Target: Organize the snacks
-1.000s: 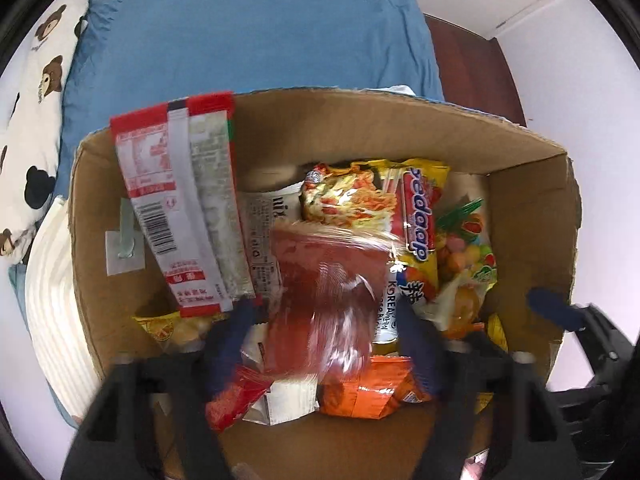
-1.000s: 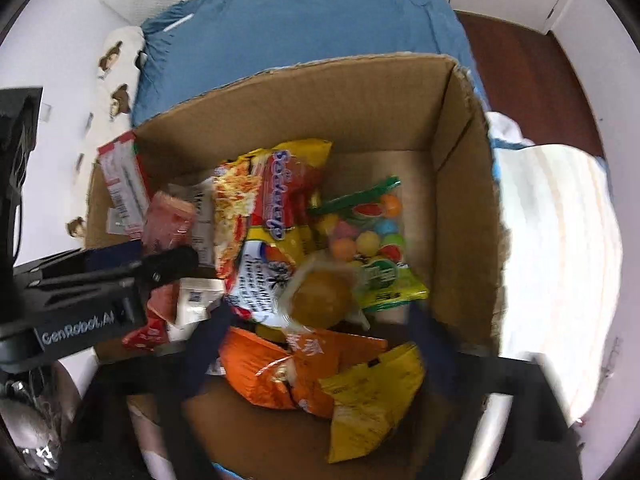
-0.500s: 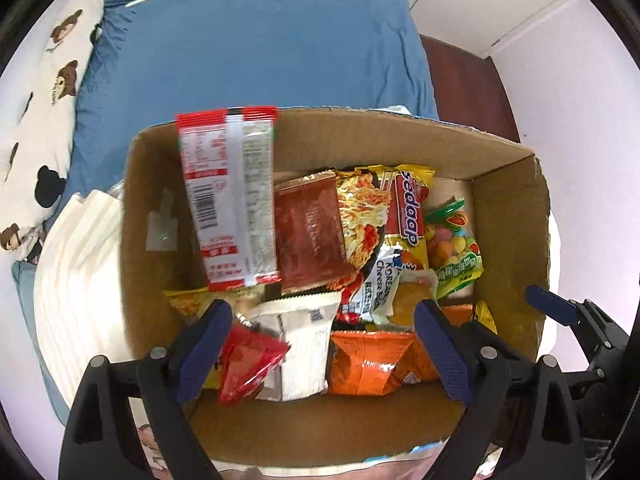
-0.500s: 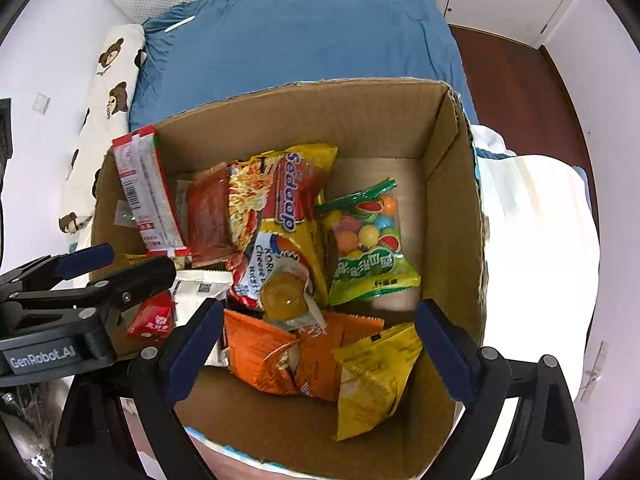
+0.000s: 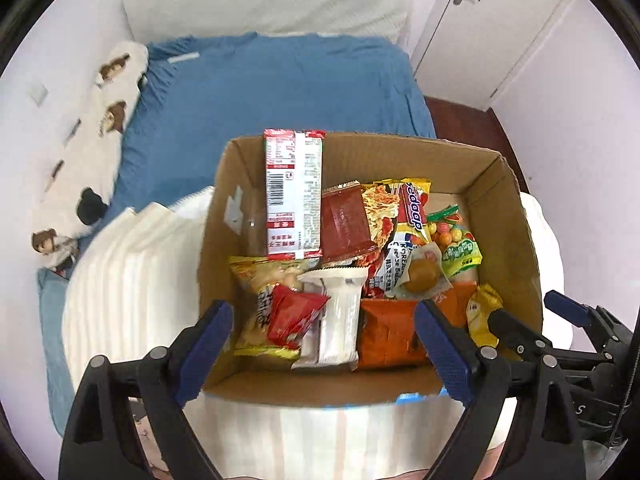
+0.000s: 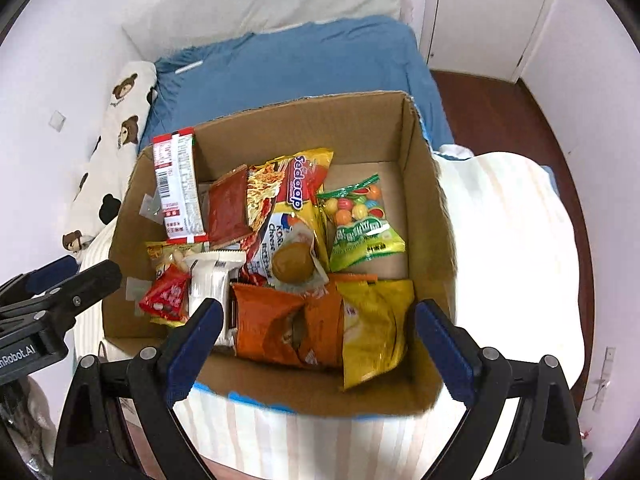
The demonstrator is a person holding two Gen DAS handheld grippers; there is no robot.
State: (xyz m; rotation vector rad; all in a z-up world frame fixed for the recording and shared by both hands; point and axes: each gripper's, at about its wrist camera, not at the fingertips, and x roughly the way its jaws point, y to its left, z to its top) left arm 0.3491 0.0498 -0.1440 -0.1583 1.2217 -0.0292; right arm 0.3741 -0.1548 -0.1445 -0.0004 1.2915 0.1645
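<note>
Snacks are lying packed inside the cardboard box [image 5: 516, 216], which is sitting on a white striped cover on the bed, and both hand-held grippers are hanging above the box's near rim, pointing steeply down into it. The left hand-held gripper [image 5: 320, 344] is standing spread with nothing between its pads; its jaws have just been opening, and below it are lying the white wafer pack [image 5: 340, 312] and the small red packet [image 5: 294, 314], both with their long axes running from the near wall toward the far wall. The right hand-held gripper [image 6: 316, 344] is also spread and empty, over the orange bag [image 6: 280, 324] and the yellow bag [image 6: 372, 328] at the near right corner of the box. The tall red-and-white pack [image 5: 294, 196] is leaning upright against the far left wall, nearer the left hand. Compared with a second ago, both hand-held grippers are sitting higher and further back from the box, and the dark red sachet [image 5: 344, 224] that was blurred between the left pads is now resting against the Sedaap noodle pack [image 5: 404, 212], just right of the tall pack. The round bun [image 6: 292, 264] in clear wrap has likewise left the right pads and is lying mid-box.
</note>
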